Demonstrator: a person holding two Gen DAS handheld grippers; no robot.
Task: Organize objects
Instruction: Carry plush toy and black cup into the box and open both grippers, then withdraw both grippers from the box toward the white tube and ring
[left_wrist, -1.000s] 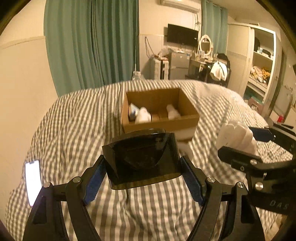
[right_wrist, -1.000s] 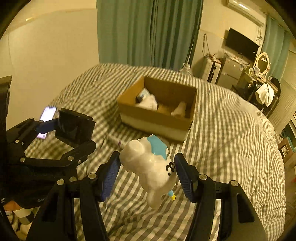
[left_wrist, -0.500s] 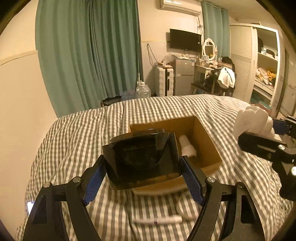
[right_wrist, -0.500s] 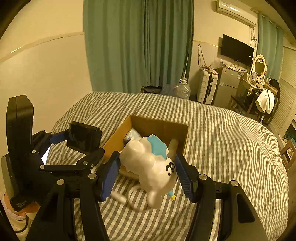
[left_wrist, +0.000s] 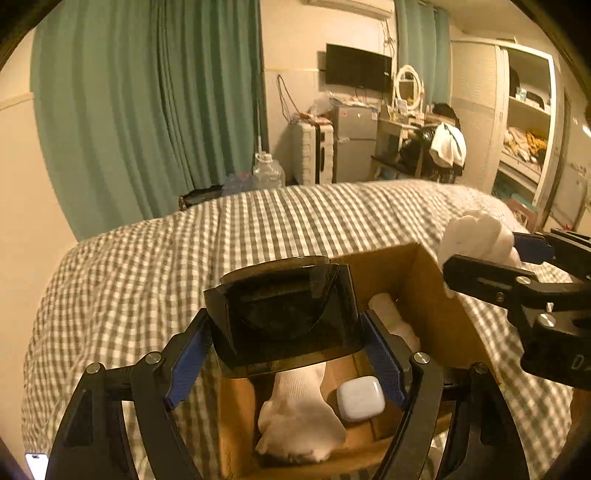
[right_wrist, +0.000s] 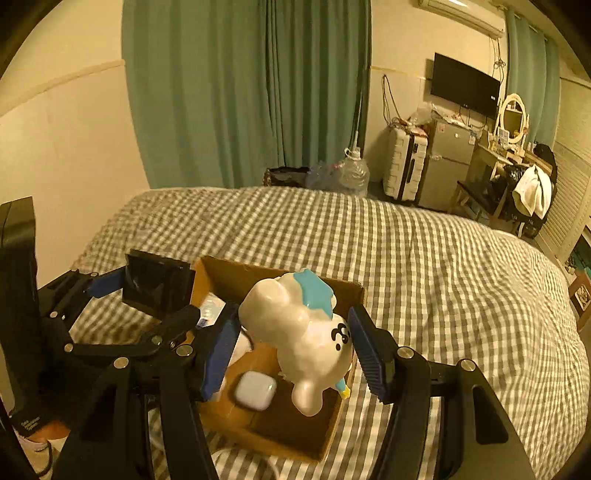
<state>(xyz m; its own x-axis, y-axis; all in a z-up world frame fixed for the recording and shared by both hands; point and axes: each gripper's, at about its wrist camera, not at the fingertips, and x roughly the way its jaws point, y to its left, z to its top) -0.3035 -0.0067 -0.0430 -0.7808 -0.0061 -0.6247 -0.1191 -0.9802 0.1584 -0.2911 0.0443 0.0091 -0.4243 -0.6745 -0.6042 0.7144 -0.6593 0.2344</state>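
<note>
Cardboard box (right_wrist: 221, 273) below glossy white figurine (right_wrist: 299, 332), dark translucent case (left_wrist: 284, 314).

The box (right_wrist: 334, 424) was matt brown cardboard. Inside it lay a smooth white plastic case (right_wrist: 255, 390); above it, a glossy toy (right_wrist: 303, 332) and a shiny dark plastic container (left_wrist: 284, 314).

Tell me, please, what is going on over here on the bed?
A person is tidying loose things into a cardboard box on the checked bed, with a handheld gripper in each hand. The left gripper is shut on a dark plastic container, held above the box. The right gripper is shut on a white toy figure over the box. A small white case and white socks lie inside.
</note>
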